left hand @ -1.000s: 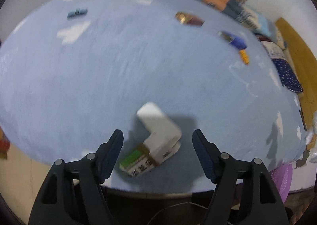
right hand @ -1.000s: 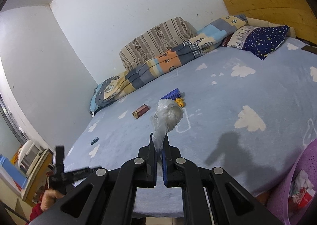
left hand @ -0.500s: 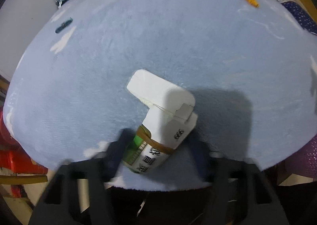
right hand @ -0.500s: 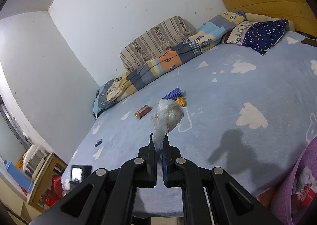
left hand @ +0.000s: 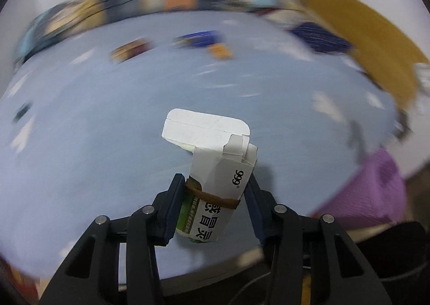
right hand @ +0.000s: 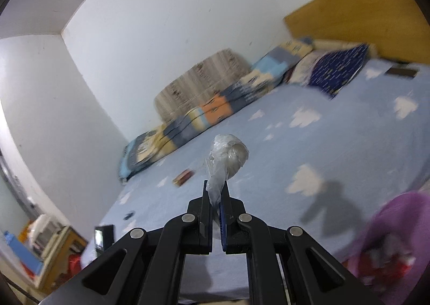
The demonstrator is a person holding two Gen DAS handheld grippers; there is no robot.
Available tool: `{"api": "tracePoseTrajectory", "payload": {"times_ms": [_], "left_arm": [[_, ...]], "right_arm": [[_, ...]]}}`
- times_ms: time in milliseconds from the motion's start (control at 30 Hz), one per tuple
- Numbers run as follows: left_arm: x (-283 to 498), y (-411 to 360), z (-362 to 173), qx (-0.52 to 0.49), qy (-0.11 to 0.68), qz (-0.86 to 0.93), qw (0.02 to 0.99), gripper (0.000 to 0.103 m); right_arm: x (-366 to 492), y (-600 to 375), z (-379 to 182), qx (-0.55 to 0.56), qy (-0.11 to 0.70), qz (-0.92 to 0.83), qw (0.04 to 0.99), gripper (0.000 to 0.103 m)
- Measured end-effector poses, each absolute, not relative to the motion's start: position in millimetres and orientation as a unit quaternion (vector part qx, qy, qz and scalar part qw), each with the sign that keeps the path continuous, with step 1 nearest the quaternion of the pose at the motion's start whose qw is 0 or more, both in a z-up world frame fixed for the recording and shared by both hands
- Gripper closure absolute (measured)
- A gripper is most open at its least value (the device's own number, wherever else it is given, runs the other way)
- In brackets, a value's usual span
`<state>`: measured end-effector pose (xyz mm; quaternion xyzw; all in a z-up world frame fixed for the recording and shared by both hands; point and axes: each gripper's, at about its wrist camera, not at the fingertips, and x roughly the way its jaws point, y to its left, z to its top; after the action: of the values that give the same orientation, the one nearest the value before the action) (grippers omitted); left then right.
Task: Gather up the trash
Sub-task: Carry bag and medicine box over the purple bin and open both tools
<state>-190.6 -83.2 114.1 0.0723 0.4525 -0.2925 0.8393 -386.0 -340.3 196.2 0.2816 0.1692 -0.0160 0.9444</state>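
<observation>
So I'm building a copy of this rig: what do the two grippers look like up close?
Both look alike. The left gripper has black, angular linkage arms with triangular cut-outs, round silver pivot pins, and dark blue pads on its fingers. The right gripper has the same black arms and silver pins, with a blue pad showing. A thin dark cable hangs below the left one. No sleeves or hands show.

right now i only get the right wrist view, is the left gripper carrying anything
Observer: Yes, the left gripper has a white medicine box between its closing jaws, flap open.
Operator: anything around the box
Observer: A brown rubber band circles its middle.
Operator: what's printed on it
Observer: The side reads 999, above a green strip on the lower end.
</observation>
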Motion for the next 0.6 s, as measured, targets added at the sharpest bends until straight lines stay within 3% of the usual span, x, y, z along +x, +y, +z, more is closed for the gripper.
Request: {"api": "tracePoseTrajectory", "payload": {"times_ms": [267, 500, 600], "left_arm": [[-278.4, -254.1, 166.3, 0.136, 0.403, -0.511, 0.747, 0.059], [-335.6, -360.8, 162.2, 0.172, 0.422, -0.593, 0.664, 0.059], [-345.2, -386.6, 146.6, 0.192, 0.441, -0.592, 0.647, 0.047]], "right_arm": [[-485.8, -415.3, 180.6, 0.275, 0.187, -0.156, 0.93, 0.099], [-535.2, -461.4, 143.2, 0.313, 0.208, -0.234, 0.897, 0.098], [-543.0, -478.1, 128.2, 0.33, 0.214, -0.259, 0.882, 0.096]]}}
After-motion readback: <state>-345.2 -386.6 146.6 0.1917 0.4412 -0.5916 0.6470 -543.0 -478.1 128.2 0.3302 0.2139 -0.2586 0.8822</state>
